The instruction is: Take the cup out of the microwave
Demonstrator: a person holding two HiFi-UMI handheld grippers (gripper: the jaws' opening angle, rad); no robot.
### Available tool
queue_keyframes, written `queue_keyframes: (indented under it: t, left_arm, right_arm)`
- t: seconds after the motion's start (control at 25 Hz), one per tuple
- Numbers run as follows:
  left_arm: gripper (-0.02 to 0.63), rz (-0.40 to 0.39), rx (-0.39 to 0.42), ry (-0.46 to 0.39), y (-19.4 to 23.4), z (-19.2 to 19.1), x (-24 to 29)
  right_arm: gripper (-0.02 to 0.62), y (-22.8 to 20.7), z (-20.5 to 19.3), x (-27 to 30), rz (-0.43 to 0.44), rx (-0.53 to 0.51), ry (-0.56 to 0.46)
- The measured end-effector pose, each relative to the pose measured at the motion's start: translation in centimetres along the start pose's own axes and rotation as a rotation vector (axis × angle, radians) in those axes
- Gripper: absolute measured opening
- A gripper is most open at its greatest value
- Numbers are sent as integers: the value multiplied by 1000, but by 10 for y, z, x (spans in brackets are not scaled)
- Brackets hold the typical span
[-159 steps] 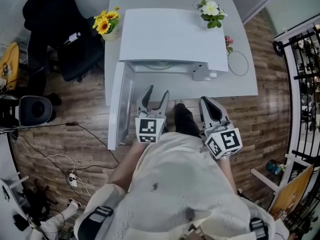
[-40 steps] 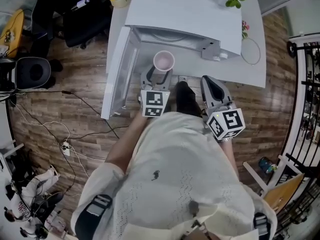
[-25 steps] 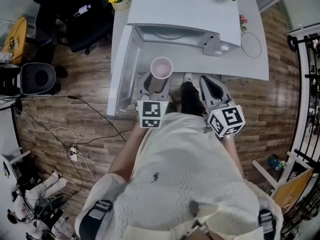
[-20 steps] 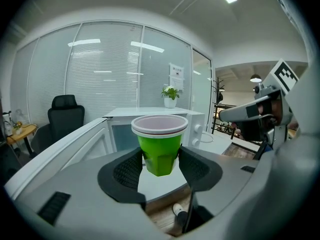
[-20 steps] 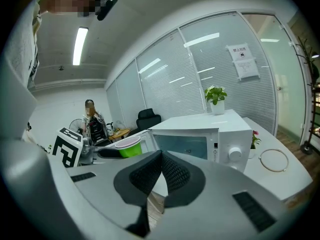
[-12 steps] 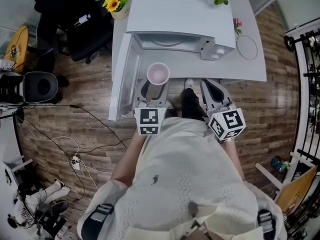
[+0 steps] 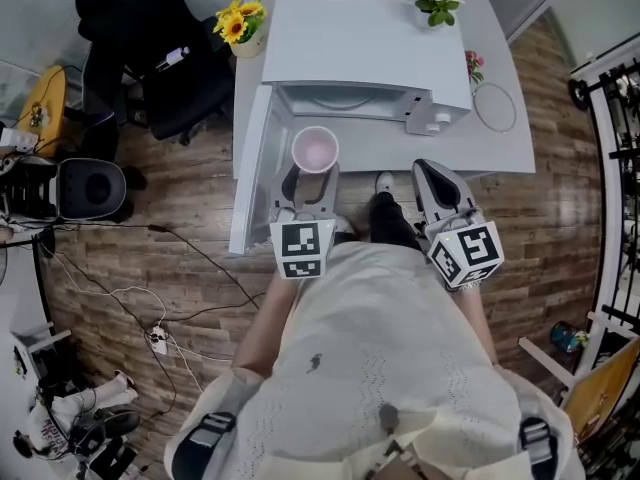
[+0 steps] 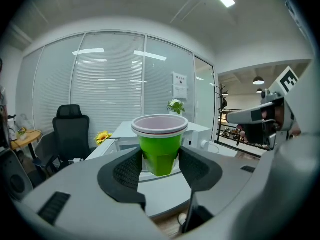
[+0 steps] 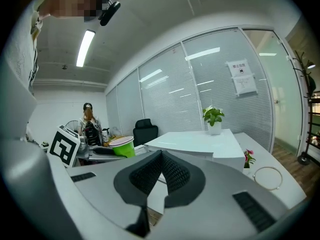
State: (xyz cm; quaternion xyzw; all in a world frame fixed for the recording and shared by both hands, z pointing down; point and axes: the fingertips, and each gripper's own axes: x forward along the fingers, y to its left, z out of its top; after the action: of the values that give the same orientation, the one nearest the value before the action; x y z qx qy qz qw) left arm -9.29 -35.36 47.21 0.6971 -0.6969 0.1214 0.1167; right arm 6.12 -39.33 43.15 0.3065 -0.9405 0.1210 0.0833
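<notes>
The left claw (image 8: 160,160) clamps the green cup (image 8: 160,149) upright, out in front of the open microwave (image 7: 365,58) on the worktop (image 7: 500,143). The right claw (image 9: 161,170) is pinched together, empty (wall notice (image 9: 241,76) print illegible).

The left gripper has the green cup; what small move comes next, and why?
Probably ease the cup toward the table right of the microwave: the left gripper holds it upright, already clear of the open cavity.
</notes>
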Motion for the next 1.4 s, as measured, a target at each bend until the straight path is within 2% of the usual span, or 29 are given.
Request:
queue_keyframes:
  t: [0.36,0.72,0.96,1.4]
  left_arm:
    - [252,67,-13,-64,19,40,-18]
    - [252,72,-5,-95,23,60,-21]
    - [252,78,3,-99,25,63,-24]
    - [252,60,9,-83,15,51,-23]
  right_arm:
    - [8,14,40,9,56,-63,-61]
    - [8,4,64,7,35,-78,-111]
    - [8,4,67,3,23,-78,-115]
    - [8,12,62,3,51,-80,-109]
